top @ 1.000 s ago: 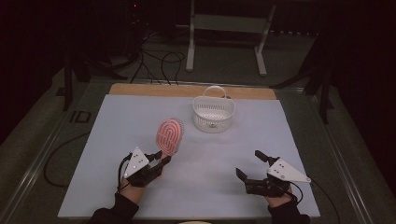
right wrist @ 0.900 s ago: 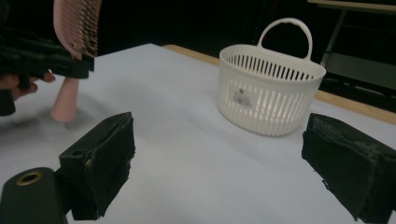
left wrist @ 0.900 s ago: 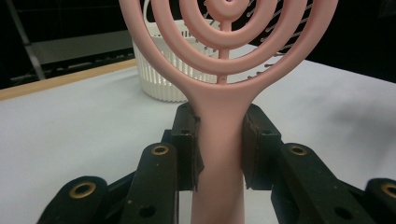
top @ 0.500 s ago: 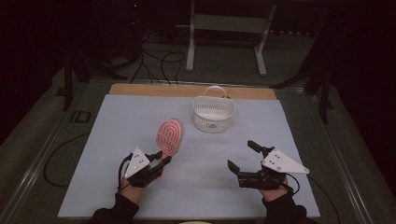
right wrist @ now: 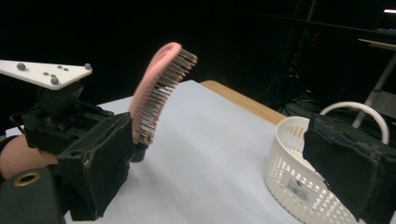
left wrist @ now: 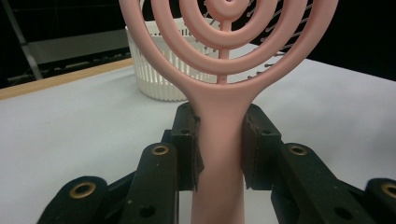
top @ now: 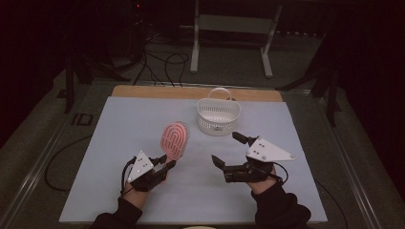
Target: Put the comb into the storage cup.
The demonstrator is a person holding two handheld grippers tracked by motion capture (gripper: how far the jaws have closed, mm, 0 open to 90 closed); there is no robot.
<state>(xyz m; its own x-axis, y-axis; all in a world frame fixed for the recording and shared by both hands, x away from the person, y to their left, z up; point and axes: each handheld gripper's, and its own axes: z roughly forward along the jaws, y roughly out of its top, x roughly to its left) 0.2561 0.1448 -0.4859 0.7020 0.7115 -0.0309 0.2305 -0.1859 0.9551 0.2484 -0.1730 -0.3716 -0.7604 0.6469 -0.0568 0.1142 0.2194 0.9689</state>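
A pink hairbrush (top: 175,140) with an oval ringed head is held up off the white table by its handle. My left gripper (top: 165,164) is shut on that handle; in the left gripper view the pads (left wrist: 187,144) press both sides of the pink hairbrush (left wrist: 219,135). The right gripper view shows the hairbrush (right wrist: 156,93) tilted, with its dark bristles facing the white basket. My right gripper (top: 228,150) is open at the table's front right, nothing between its fingers. A white slotted basket (top: 218,114) with a handle stands behind both grippers.
The white table top (top: 119,129) has a wooden strip (top: 157,91) along its far edge. Cables (top: 162,62) and a metal stand (top: 234,28) are on the dark floor beyond. The basket (right wrist: 299,172) sits close to my right gripper's far jaw.
My right gripper has moved left and forward, toward the hairbrush and the basket, still open. The left gripper and hairbrush have hardly moved.
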